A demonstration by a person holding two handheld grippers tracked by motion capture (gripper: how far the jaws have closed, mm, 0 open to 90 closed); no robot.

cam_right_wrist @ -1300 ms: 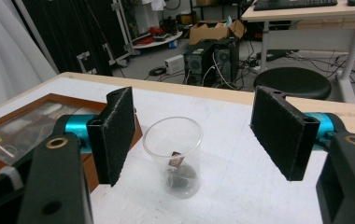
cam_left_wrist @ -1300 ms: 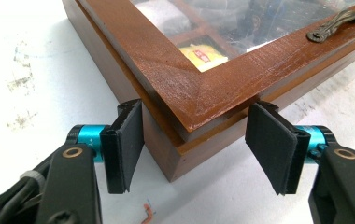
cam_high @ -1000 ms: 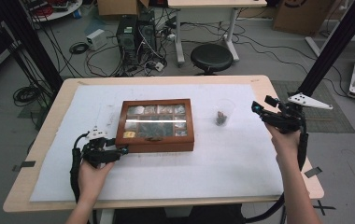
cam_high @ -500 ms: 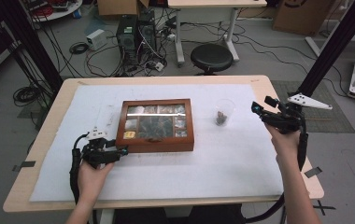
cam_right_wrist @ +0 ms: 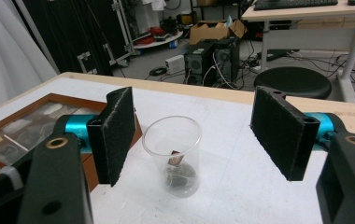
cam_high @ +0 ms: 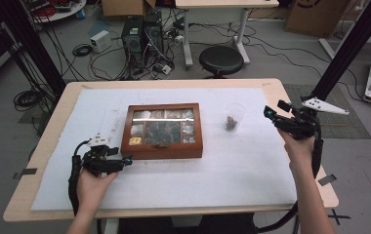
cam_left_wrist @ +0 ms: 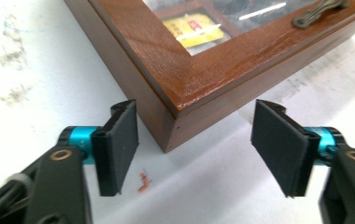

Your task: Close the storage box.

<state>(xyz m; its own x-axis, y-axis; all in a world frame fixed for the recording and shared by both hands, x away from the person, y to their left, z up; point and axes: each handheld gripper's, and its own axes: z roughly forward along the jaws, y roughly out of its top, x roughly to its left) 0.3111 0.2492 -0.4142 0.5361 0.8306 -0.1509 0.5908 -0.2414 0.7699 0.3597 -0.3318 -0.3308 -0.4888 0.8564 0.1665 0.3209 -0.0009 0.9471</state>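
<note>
A wooden box [cam_high: 163, 129] with a glass lid and several compartments lies shut in the middle of the white mat. My left gripper [cam_high: 125, 160] sits low at the box's front left corner. In the left gripper view that corner [cam_left_wrist: 175, 116] lies between the jaws; they have just been opening, and the pads [cam_left_wrist: 119, 144] stand clear of the wood. A yellow packet [cam_left_wrist: 192, 31] shows under the glass. A clear plastic cup [cam_high: 233, 117] with dark bits at its bottom stands right of the box. My right gripper [cam_high: 274, 111] hovers open to the right of the cup [cam_right_wrist: 174, 154].
The white mat [cam_high: 232, 175] covers most of the wooden table. A small orange scrap [cam_left_wrist: 142, 182] lies on the mat by the left jaw. Behind the table stand a black stool [cam_high: 221, 59], computer towers [cam_high: 142, 36] and loose cables on the floor.
The left gripper's jaws stand a little wider at the box corner than before. Both hands have kept their places.
</note>
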